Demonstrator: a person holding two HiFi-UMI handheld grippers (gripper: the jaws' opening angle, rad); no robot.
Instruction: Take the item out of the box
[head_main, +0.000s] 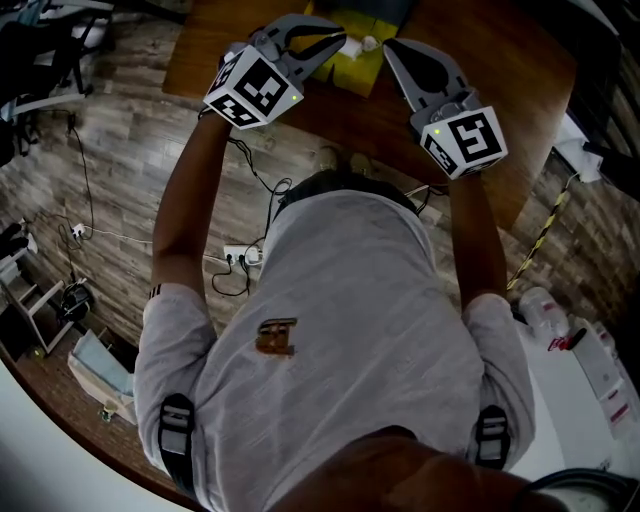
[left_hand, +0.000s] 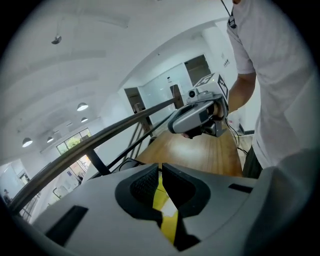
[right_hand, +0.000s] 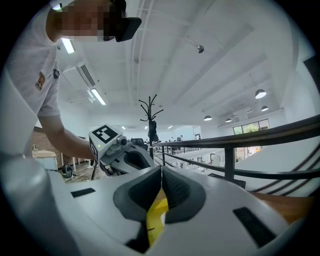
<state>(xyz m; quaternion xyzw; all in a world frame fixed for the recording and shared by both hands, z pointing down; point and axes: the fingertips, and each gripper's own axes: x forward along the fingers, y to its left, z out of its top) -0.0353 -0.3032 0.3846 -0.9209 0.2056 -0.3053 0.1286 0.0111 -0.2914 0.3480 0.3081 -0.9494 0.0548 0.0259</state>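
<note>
A yellow box (head_main: 356, 64) lies on the brown wooden table (head_main: 490, 90) at the top of the head view. Something small and white (head_main: 370, 43) shows at its upper edge. My left gripper (head_main: 340, 42) comes at the box from the left, and my right gripper (head_main: 388, 46) from the right, tips facing each other. In the left gripper view the jaws (left_hand: 161, 167) are pressed together, with yellow in the slit below them. The right gripper view shows the same: shut jaws (right_hand: 161, 171) and yellow beneath. Whether either pinches the box I cannot tell.
The person stands against the table's near edge. Cables and a power strip (head_main: 240, 257) lie on the plank floor to the left. White bottles and packs (head_main: 560, 320) sit at the right. A dark railing (right_hand: 250, 140) runs behind the table.
</note>
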